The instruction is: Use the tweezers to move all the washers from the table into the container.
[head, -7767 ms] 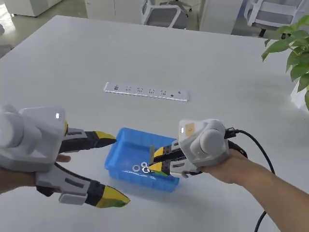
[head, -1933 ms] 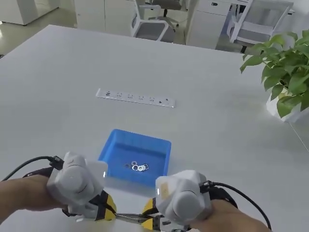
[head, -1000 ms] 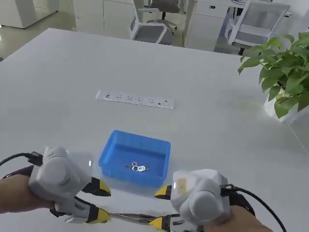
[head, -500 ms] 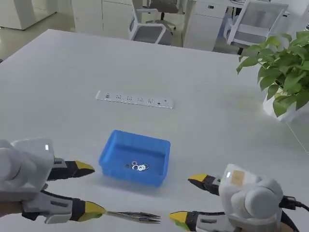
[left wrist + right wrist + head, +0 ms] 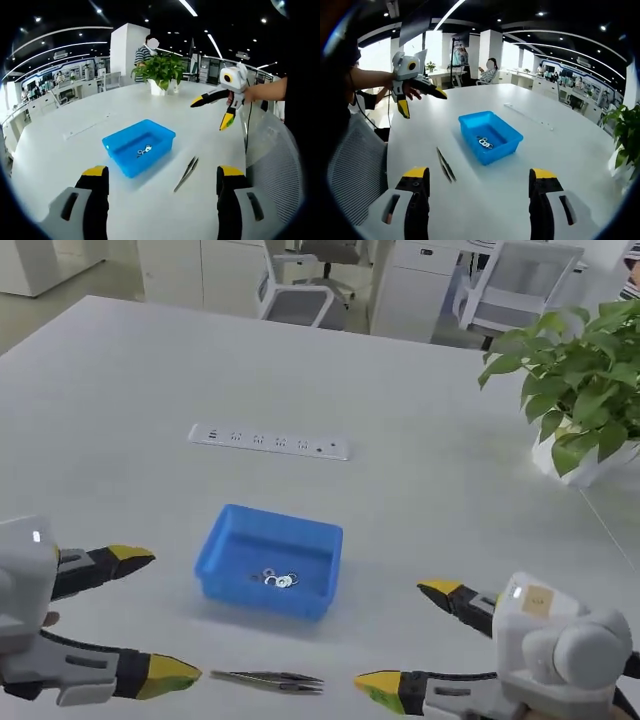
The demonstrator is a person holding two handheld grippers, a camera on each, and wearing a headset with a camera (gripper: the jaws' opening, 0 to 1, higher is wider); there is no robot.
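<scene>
A blue container point(image 5: 268, 560) stands on the white table, with several metal washers point(image 5: 275, 579) lying inside it. The same container point(image 5: 139, 146) point(image 5: 490, 135) shows ahead of both gripper views. Metal tweezers point(image 5: 267, 678) lie flat on the table in front of the container, between the two grippers; the tweezers point(image 5: 186, 173) point(image 5: 445, 164) touch neither gripper. My left gripper point(image 5: 140, 615) is open at the lower left with nothing between its jaws. My right gripper point(image 5: 415, 635) is open at the lower right, also holding nothing.
A white power strip point(image 5: 269, 441) lies on the table beyond the container. A potted green plant point(image 5: 570, 380) stands at the table's right edge. Office chairs point(image 5: 300, 280) stand past the far edge. People stand in the background of the gripper views.
Both grippers held the tweezers between them earlier. They have since let go, opened and drawn apart to the sides, leaving the tweezers lying on the table. The washers stay in the container.
</scene>
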